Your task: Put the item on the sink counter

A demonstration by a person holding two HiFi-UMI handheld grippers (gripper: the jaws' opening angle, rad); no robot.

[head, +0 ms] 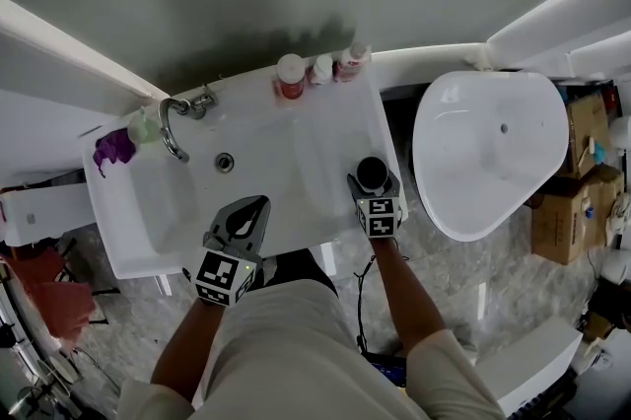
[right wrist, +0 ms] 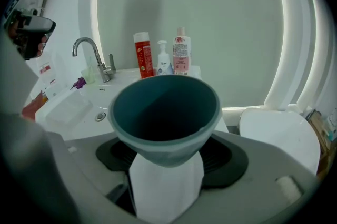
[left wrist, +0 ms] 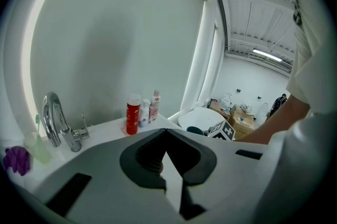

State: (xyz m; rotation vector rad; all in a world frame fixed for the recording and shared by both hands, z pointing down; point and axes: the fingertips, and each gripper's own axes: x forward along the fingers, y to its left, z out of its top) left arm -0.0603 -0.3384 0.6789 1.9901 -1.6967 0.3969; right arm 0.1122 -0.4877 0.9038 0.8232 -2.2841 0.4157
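Two handheld grippers hover over a white bathroom sink, seen from above. The right gripper (head: 374,188) has its fingers spread wide and pinching a teal cup (head: 372,172). It holds the cup upright at the front right corner of the worktop (head: 325,127). No view shows whether the base already touches the surface. The left gripper (head: 254,209) is empty, with its fingers pressed together. It hangs over the front rim, beside the basin (head: 177,201).

The main risk is probably the spot itself. The cup sits close to the worktop's right edge, next to the gap before the toilet (head: 488,152). If it is let go there, or nudged as the fingers draw back, it could tip over the edge to the floor. A release from above the surface, or at a tilt, would likely make it rock. The smooth surface may also let it slide.

The cup is dark teal, round and open-mouthed, and looks empty inside. It flares to a rim wider than its lower body, so it may be a little top-heavy. A white patch shows beneath it between the fingers. I cannot tell whether that is the cup's lower part or the worktop behind.

Three bottles (head: 290,76) stand well apart from it at the back, near the tap (head: 175,117).
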